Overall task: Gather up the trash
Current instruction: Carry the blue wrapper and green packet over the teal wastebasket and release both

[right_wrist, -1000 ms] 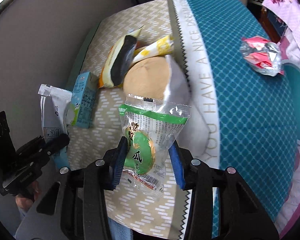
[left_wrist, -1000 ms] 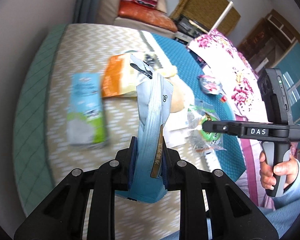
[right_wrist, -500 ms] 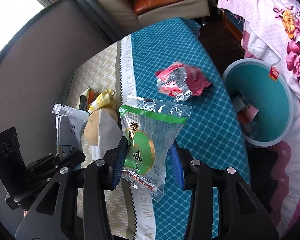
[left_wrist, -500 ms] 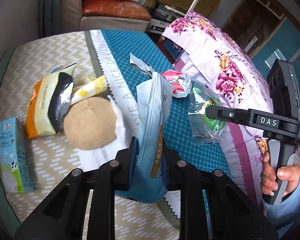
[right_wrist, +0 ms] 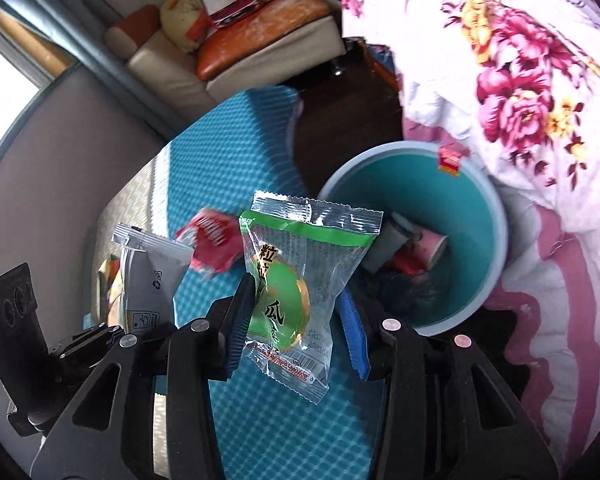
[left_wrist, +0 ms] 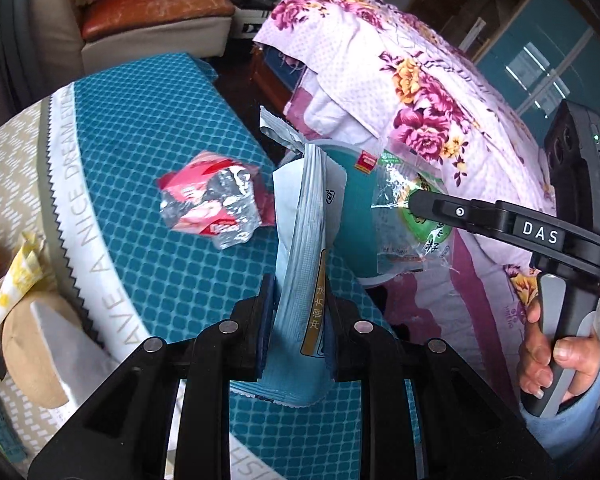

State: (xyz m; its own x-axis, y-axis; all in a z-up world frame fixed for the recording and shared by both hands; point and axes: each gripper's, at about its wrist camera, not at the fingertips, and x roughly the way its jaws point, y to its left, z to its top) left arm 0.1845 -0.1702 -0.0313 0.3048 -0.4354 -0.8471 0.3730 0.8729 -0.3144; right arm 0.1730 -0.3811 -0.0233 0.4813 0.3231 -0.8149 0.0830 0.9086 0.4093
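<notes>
My left gripper is shut on a tall light-blue packet, held upright over the teal tablecloth. My right gripper is shut on a clear wrapper with a green snack. The same wrapper and the right gripper show in the left wrist view, over the teal bin. In the right wrist view the teal bin stands on the floor to the right, with cups and wrappers inside. A crumpled red and silver wrapper lies on the cloth.
A floral quilt is draped right beside the bin. A tan round bag with white paper and yellow wrappers lie at the table's left. A sofa with an orange cushion stands behind. A hand holds the right gripper's handle.
Both grippers have swept right across the table with their wrappers, from the beige side over the teal cloth to its edge. The bin has come into view under the right gripper.
</notes>
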